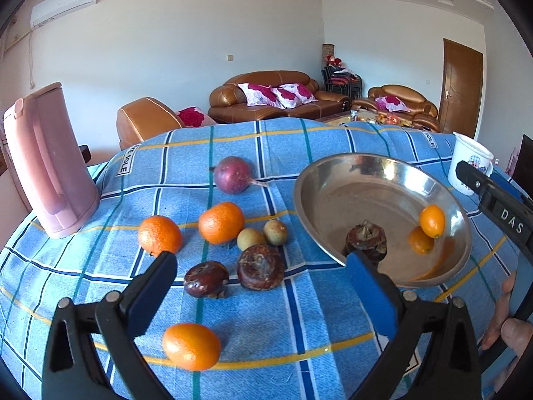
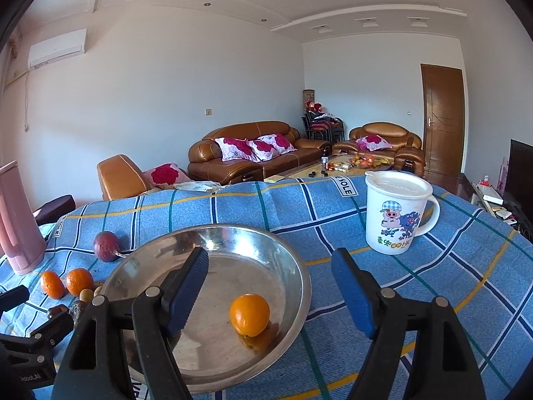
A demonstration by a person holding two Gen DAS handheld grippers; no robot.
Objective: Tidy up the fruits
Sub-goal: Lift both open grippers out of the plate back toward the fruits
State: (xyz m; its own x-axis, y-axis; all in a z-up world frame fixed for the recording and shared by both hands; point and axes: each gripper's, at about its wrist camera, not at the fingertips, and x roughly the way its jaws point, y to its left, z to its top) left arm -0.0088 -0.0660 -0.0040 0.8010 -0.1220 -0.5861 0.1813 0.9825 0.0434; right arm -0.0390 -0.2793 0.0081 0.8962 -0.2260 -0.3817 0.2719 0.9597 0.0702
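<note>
- Left claw (image 1: 260, 268), left wrist view, nearest item: blue pads spread wide apart, nothing between them; it hangs over the loose fruit, judged to be lining up the next pick.
- Orange (image 1: 191, 345), nearest fruit: on the checked cloth (image 1: 316, 330) of the desk, below and between the two fingers, not touched.
- Two dark brown fruits (image 1: 233, 275): side by side on the cloth, between the fingertips and just beyond them; judged the likeliest next pick.
- Two small green fruits (image 1: 261, 235); two further oranges (image 1: 193, 230); one purple fruit (image 1: 232, 175): scattered farther out, all still outside the bowl, so the sorting is judged partly done.
- Steel bowl (image 1: 309, 213): to the right of the loose fruit; holds one dark brown fruit (image 1: 366, 238) near its close rim, right behind the right pad, and one small orange fruit (image 1: 432, 220) by the far wall with its reflection; judged the collecting place.
- Pink jug (image 1: 46, 163), far left; white mug (image 1: 466, 163), far right; neither part of the sorting.
- Right claw (image 2: 269, 273), right wrist view: pads apart, empty, poised over the bowl's (image 2: 293, 266) near side; the left finger overlaps the bowl, the right finger lies over cloth outside the rim.
- Small orange fruit (image 2: 250, 313): resting on the bowl floor, below and between the fingers, free of both pads; judged already delivered.
- Lidded mug (image 2: 396, 213): upright beyond the right finger, well apart.
</note>
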